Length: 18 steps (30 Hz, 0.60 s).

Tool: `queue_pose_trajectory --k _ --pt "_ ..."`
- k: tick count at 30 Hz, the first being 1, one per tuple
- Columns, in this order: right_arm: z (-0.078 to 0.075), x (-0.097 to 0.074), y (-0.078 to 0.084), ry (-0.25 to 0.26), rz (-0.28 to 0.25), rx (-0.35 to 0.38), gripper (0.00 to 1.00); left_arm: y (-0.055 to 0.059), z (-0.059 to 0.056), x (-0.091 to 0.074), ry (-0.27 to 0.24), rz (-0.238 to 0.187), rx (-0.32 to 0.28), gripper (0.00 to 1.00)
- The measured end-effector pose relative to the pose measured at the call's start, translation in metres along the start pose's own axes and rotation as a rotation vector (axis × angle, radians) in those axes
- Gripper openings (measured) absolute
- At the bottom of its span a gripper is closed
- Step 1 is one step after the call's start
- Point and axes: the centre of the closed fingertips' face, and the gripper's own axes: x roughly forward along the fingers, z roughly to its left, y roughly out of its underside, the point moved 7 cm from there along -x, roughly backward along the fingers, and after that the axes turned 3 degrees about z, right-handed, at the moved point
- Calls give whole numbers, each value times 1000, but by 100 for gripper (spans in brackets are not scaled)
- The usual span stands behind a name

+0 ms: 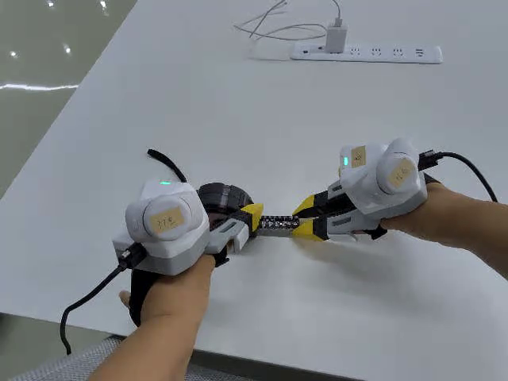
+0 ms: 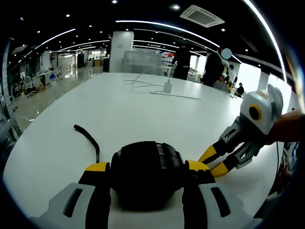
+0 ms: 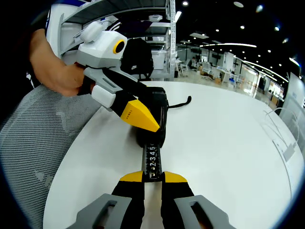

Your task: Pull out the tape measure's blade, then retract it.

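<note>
- The table (image 1: 238, 103) is the biggest thing here: a broad, smooth, matte white slab with a rounded near edge.
- My left tongs (image 2: 147, 167) have a glossy white, rounded plastic body. Their grey jaws end in yellow wedge tips. They are clenched on the tape measure case, one jaw pressed against each flank.
- My right tongs (image 3: 152, 177) are the same build of white shell, grey and black jaws and yellow tips. They are pinched on the free end of the blade, with the tips nearly meeting over it.
- The power strip (image 1: 365, 52) is a long, flat white plastic bar lying at the far side of the table. A boxy white charger (image 1: 336, 36) is plugged into it, and thin white cables (image 1: 266, 28) loop away from it.
- The tape measure case (image 1: 224, 197) is black, squat and rounded, with a ribbed band across its top. It rests on the table near the front edge, between my left jaws.
- The blade (image 3: 152, 162) is a narrow, flat black strip with white numerals. A short length is drawn out, bridging the gap between the case and my right tips.
- The wrist strap (image 1: 168, 165) is a thin black band. It curves limply on the table behind the case.
</note>
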Motion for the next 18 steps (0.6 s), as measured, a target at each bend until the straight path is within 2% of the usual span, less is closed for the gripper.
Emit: queue_pose_trajectory --k 18 --pt "1 11 -10 -2 -5 -4 8 0 0 0 0 1 -2 56"
